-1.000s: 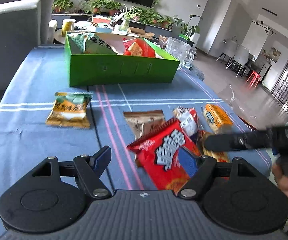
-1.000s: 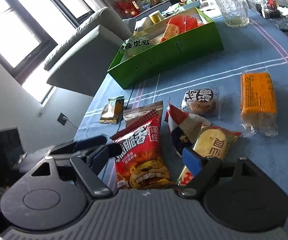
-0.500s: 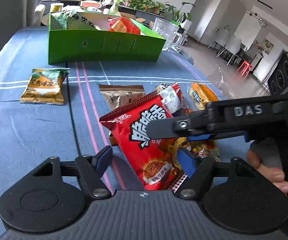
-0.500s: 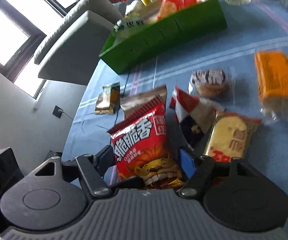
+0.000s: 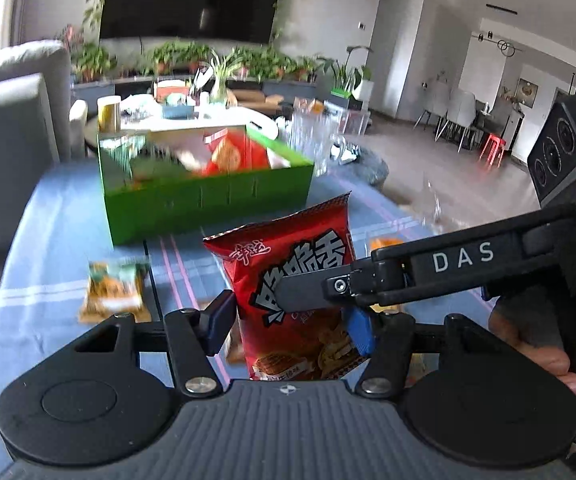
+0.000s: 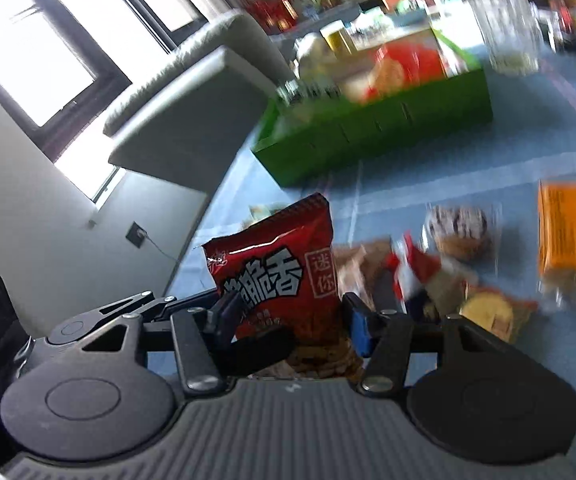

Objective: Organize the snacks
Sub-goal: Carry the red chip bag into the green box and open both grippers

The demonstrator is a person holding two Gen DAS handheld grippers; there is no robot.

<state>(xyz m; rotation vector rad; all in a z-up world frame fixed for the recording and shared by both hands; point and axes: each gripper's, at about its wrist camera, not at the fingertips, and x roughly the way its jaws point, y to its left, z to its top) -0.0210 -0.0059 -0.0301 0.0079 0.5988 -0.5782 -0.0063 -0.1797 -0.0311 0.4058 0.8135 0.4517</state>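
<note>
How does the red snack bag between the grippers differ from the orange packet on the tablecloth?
The red snack bag stands upright, lifted between gripper fingers; the orange packet lies flat on the blue tablecloth. The red snack bag bears large white characters; the orange packet looks plain, though blurred. Both are sealed snacks outside the green box.

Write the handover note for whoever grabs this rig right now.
Right claw: shut on the red chip bag, which is held upright.
Left claw: jaws have just been closing on the same bag, pads at its sides.
Green box: at the far end of the blue tablecloth.
Done: some snacks are already in the box.
Left: box the bag, then the loose green-yellow packet, orange packet, round cake and the pile beside it.
</note>
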